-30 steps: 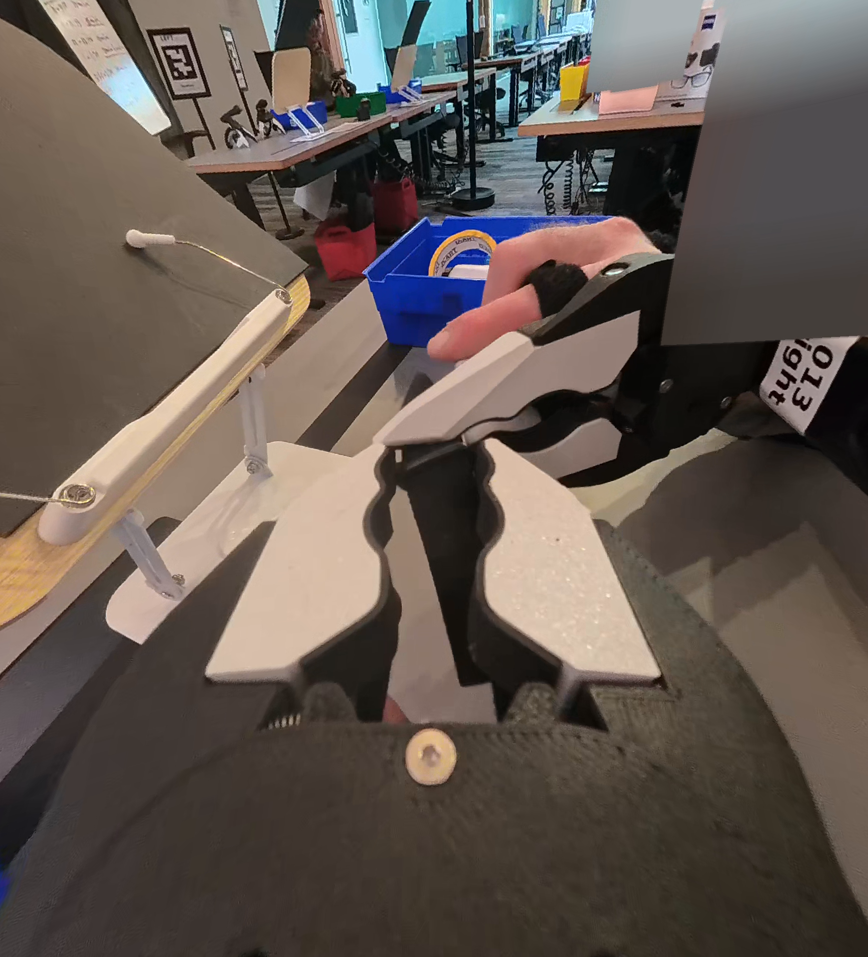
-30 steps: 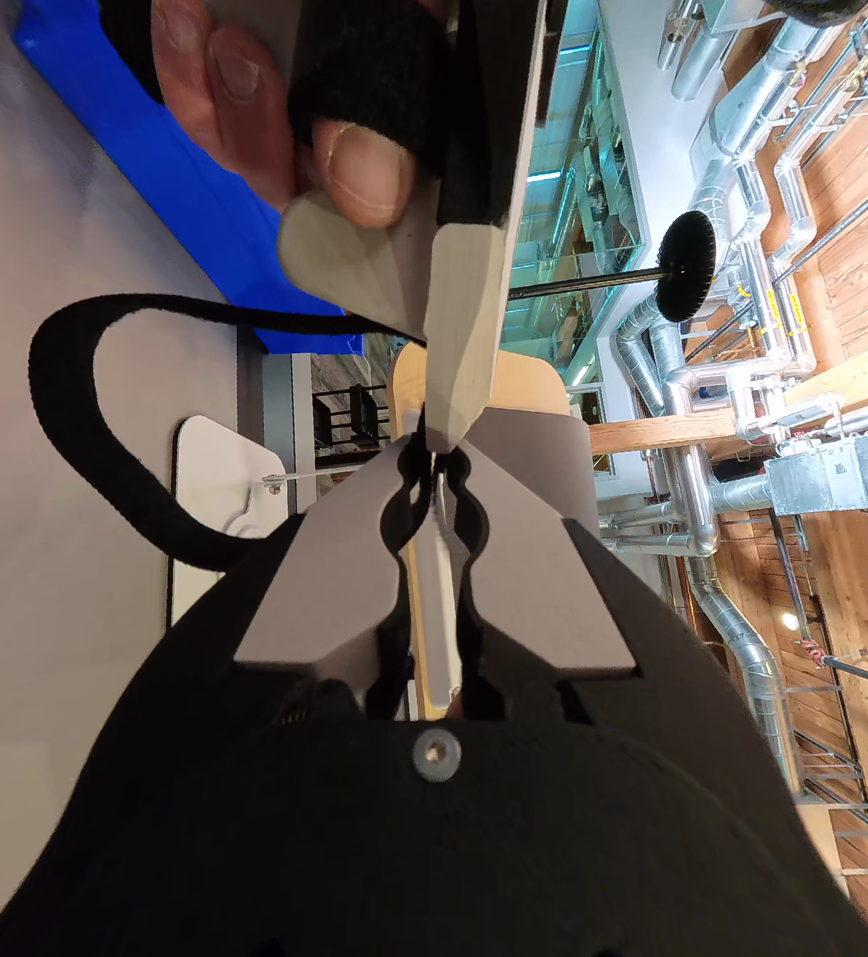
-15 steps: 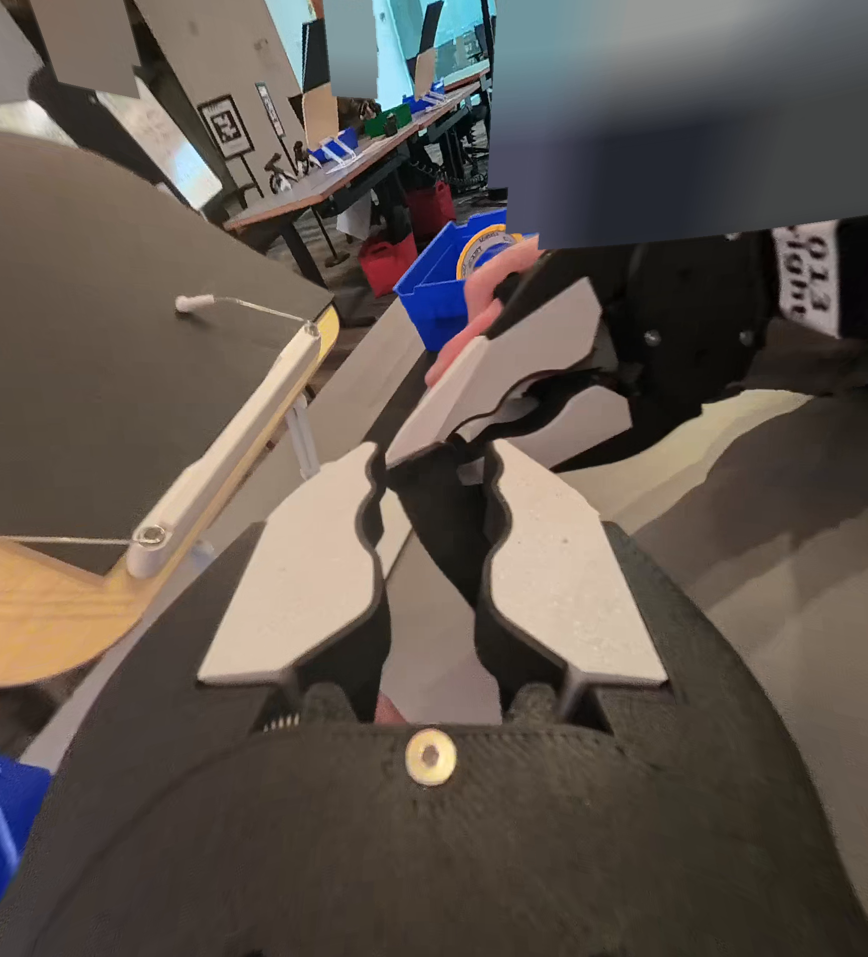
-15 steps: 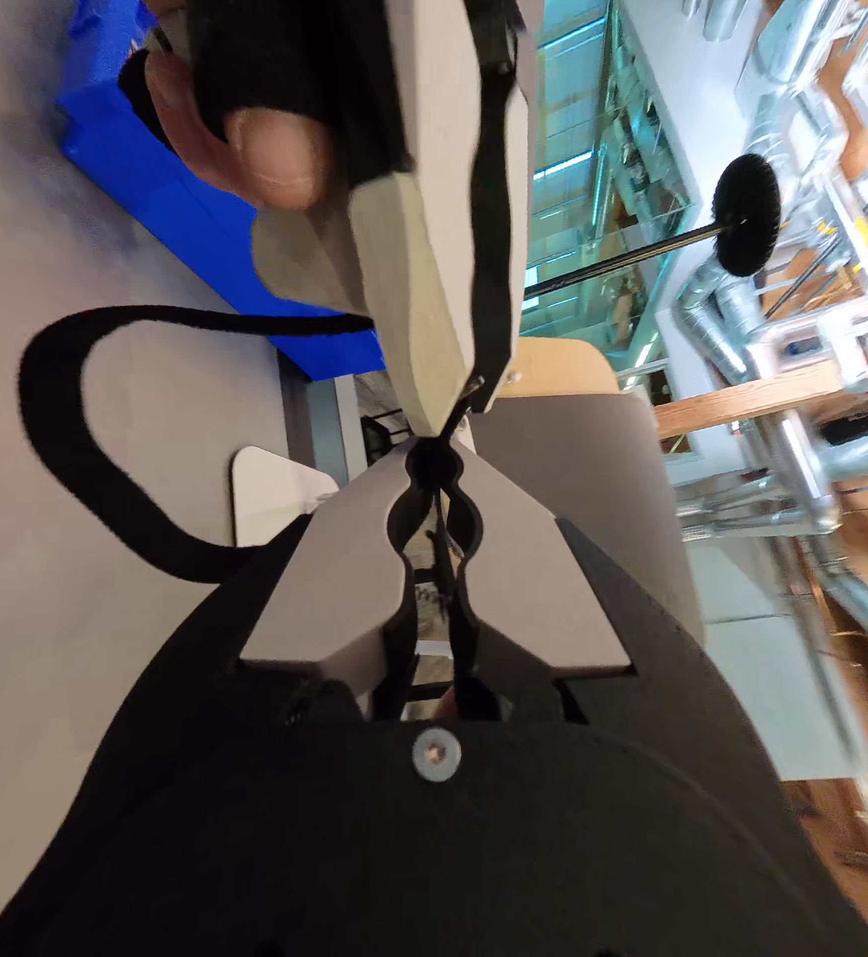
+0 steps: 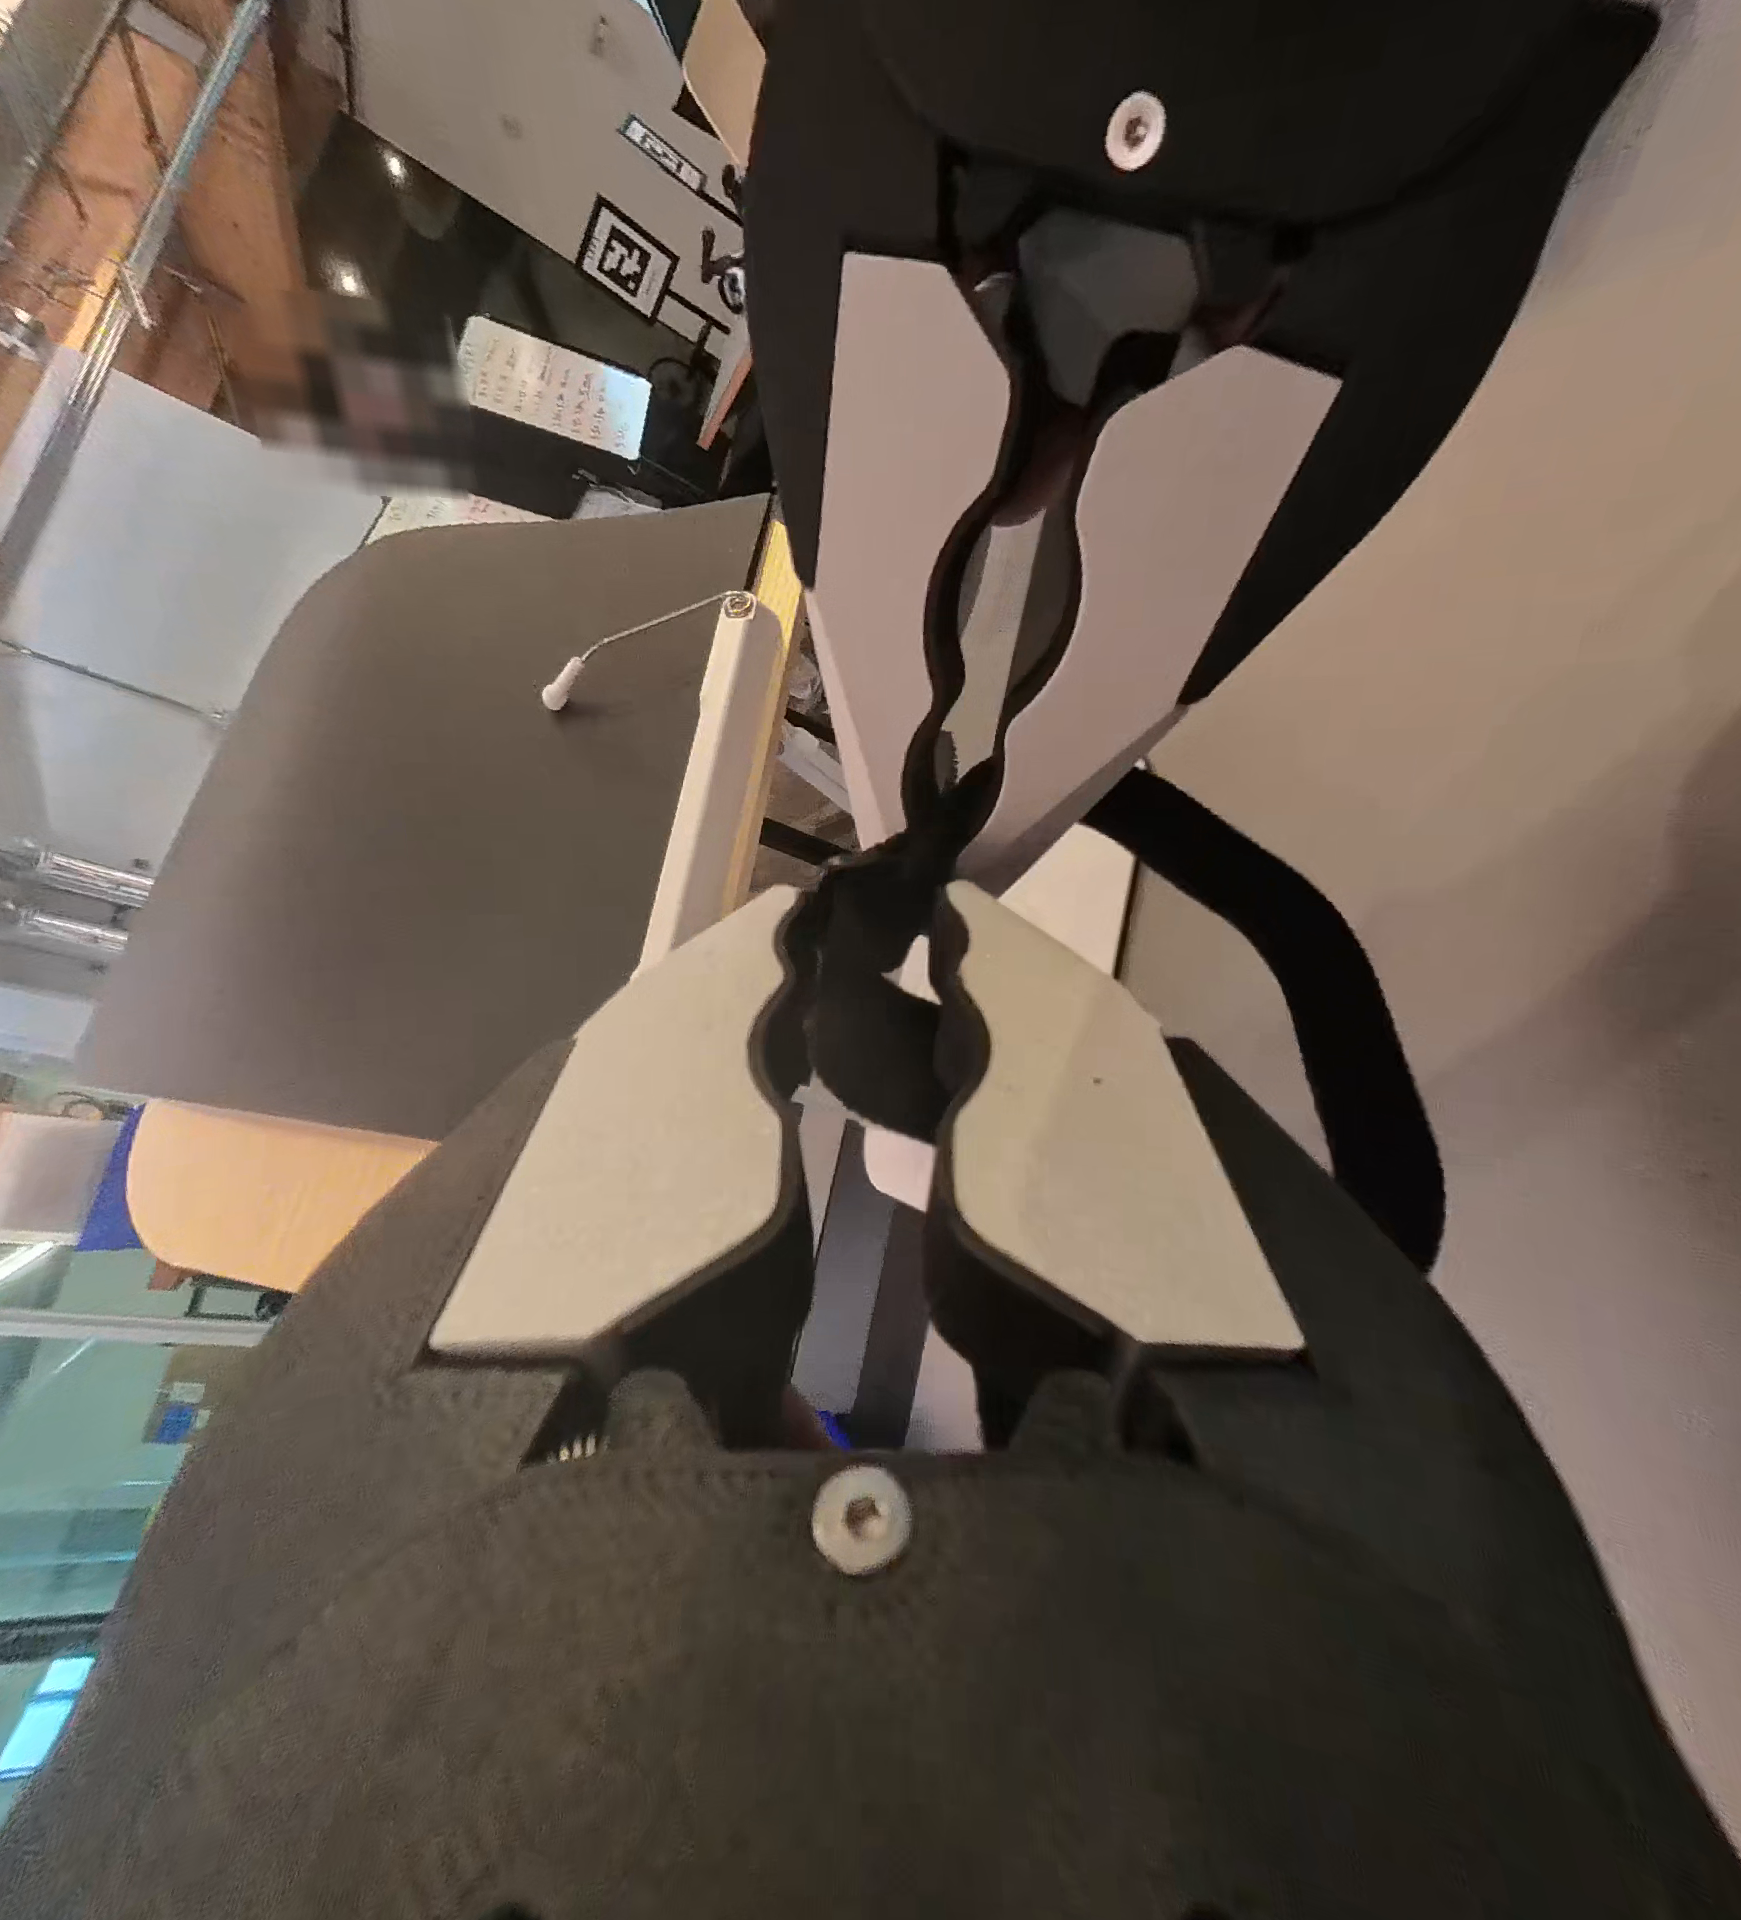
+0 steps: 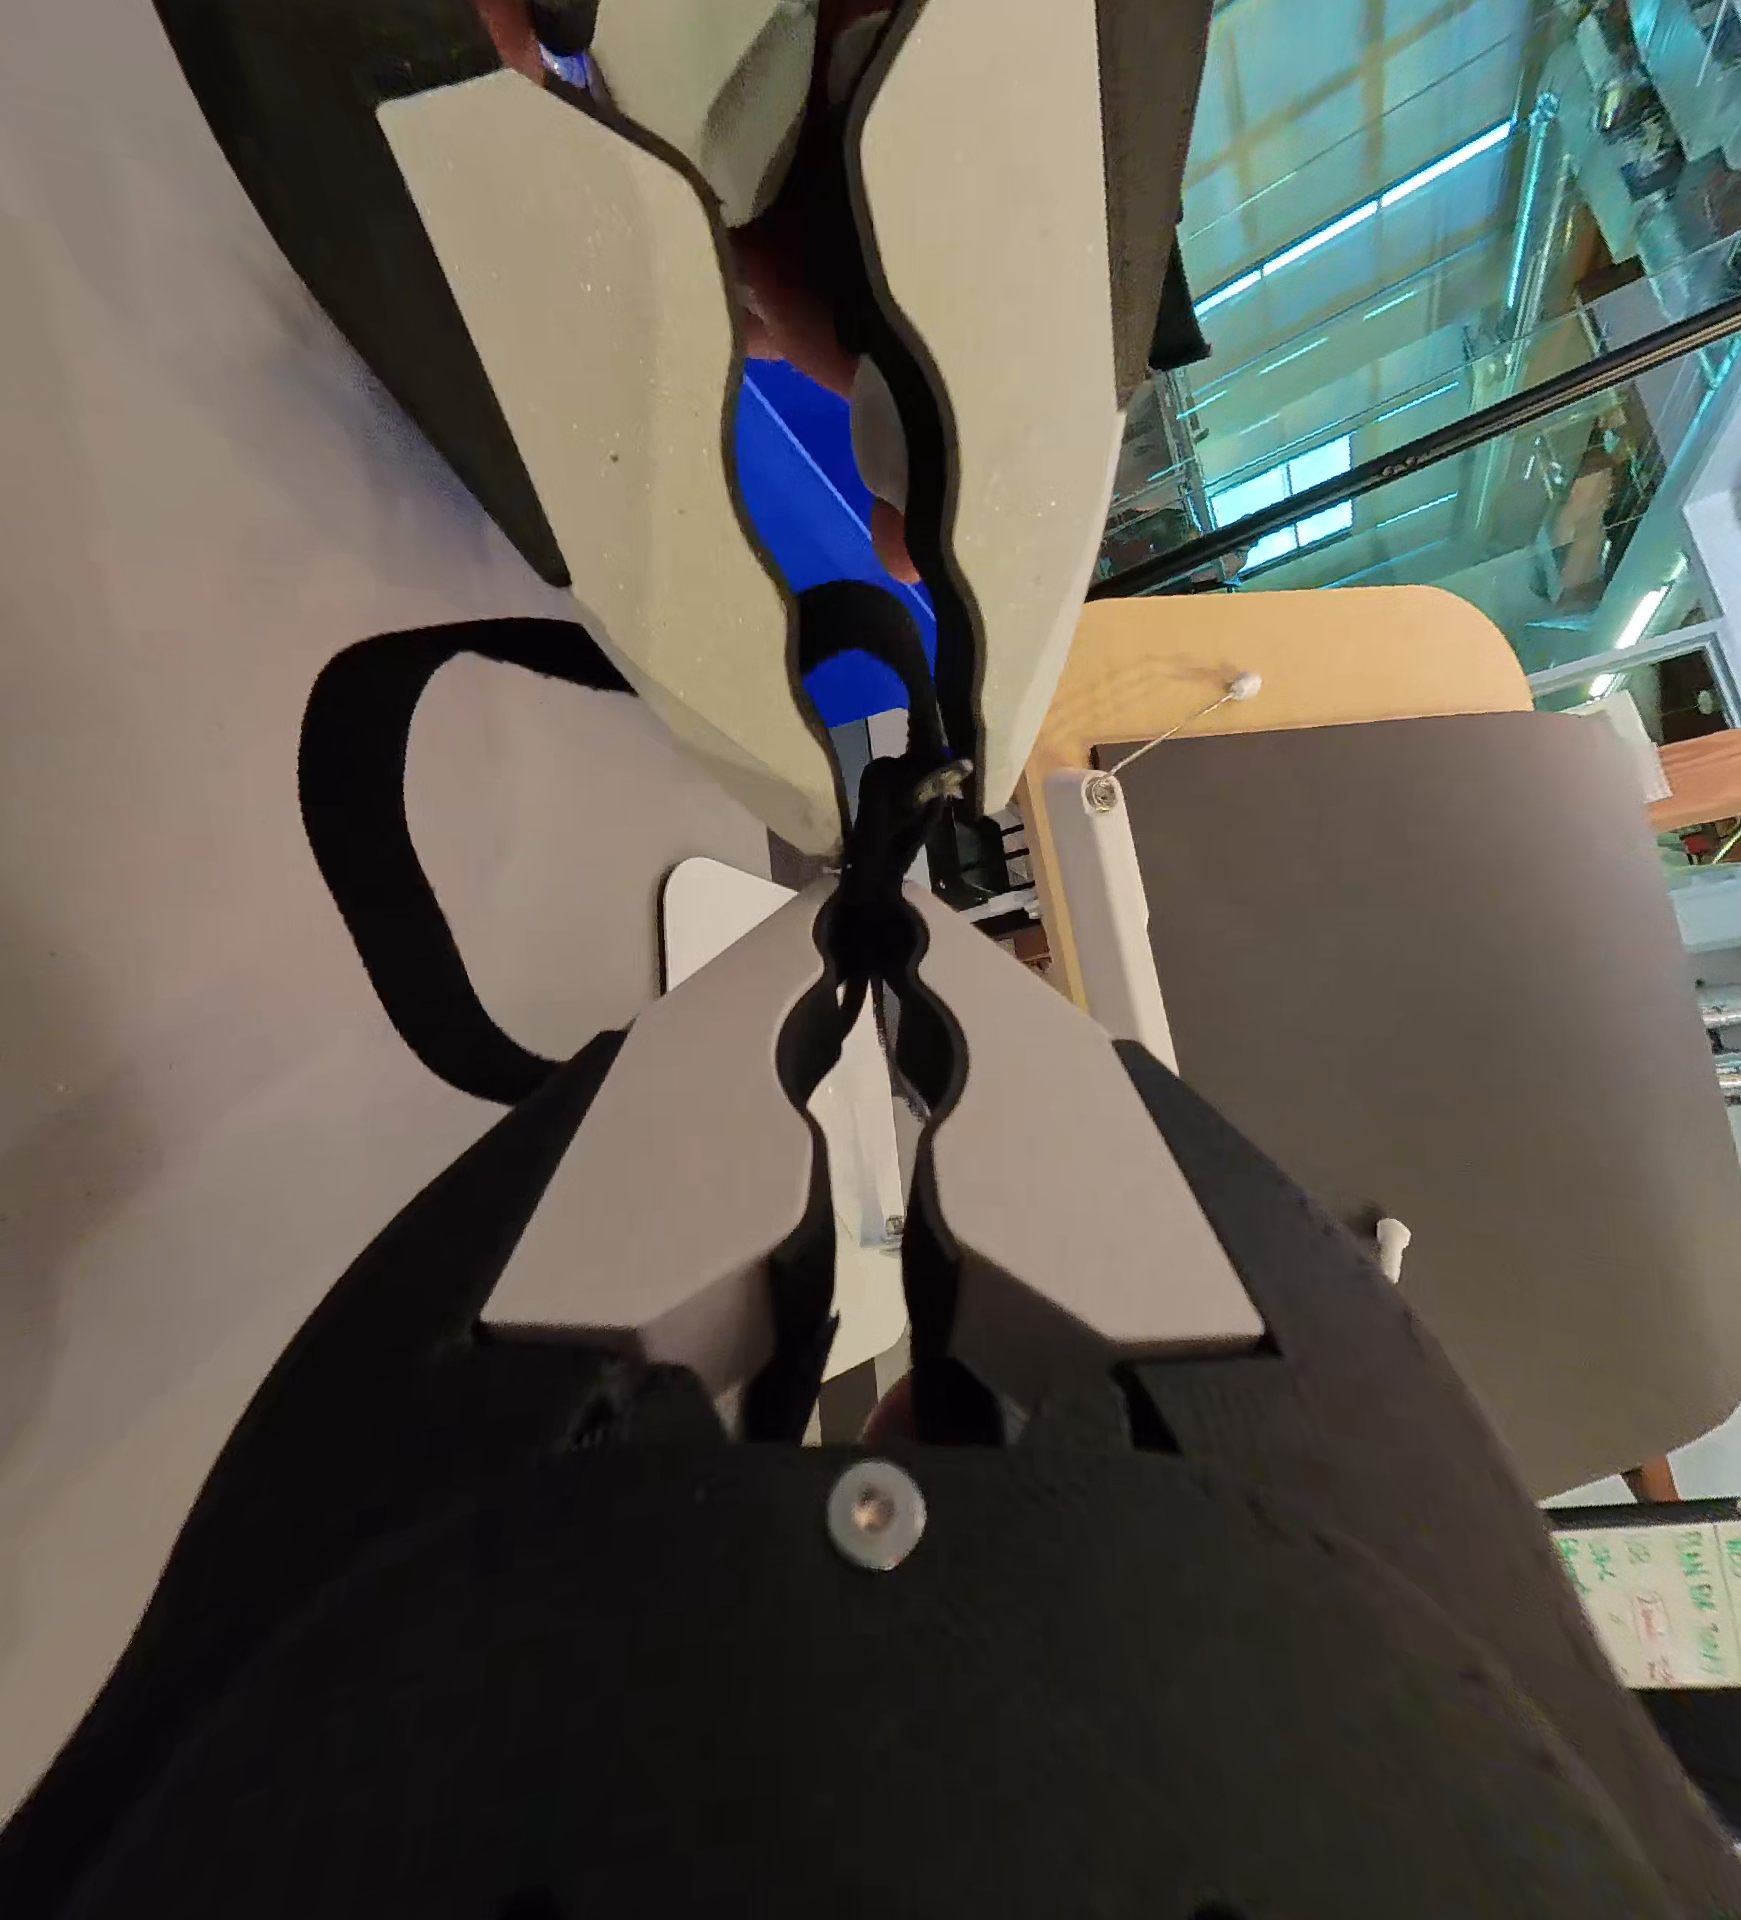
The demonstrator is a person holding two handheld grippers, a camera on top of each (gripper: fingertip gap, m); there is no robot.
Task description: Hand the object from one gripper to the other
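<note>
Black strap (image 5: 1365, 997) hangs in a loop between both grippers tip to tip above the grey table (image 6: 118, 727), left gripper (image 5: 871, 914) and right gripper (image 6: 871, 914) each clamped on it.

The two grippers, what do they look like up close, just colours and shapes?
Both look alike. The left gripper has two pale grey, flat, wedge-shaped fingers with wavy black inner edges, set in a rounded black textured body with one silver screw. The right gripper has the same grey fingers, black body and screw.
</note>
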